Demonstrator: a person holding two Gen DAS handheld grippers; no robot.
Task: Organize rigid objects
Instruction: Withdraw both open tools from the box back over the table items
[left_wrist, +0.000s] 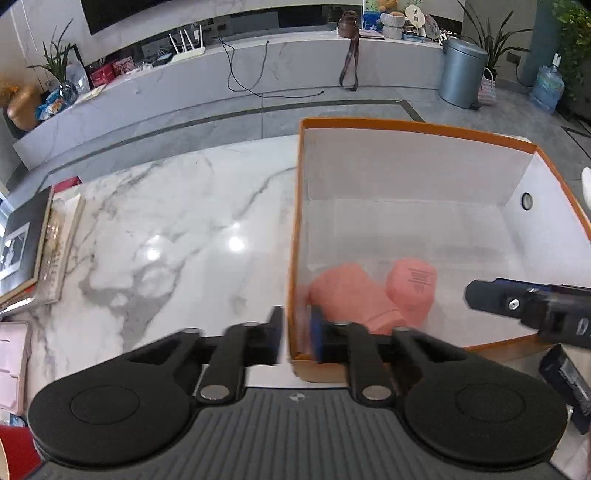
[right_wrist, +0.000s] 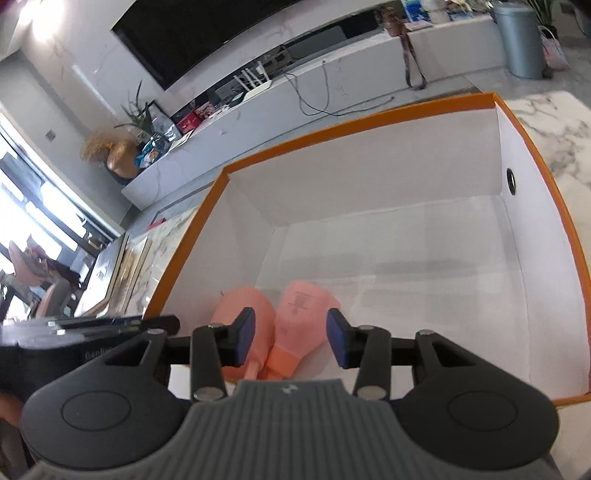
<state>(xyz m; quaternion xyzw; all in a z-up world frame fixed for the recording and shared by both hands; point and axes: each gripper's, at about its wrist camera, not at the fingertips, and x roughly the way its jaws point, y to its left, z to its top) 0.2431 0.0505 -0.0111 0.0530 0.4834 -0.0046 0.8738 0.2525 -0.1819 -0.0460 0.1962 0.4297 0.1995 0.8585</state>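
1. The left gripper points steeply down at the near left corner of an orange box. Its two pads are drawn close together with the box's left wall standing between them. The view is blurred there, but it reads as a pinch on the wall, most likely to steady or shift the box.
2. The right gripper hovers over the same near end of the box, inside its rim. Its blue pads are spread apart and press on nothing.
3. Below the right gripper's gap lie two pink bottles, one on the left and one on the right. They lie on their sides, side by side and touching, caps towards the near wall. Both rest on the box floor in the near left corner, tucked tight, which leaves most of the floor free for more items.
4. The box is white inside with orange edges, open at the top, with a small round eyelet in its right wall. Apart from the bottles, the floor in view is bare.
5. The box sits on a white marble table. The tabletop to the left of the box is bare up to a stack of books at the table's left edge.
6. My judgement: two items are stowed, and the open right gripper is free to fetch another.
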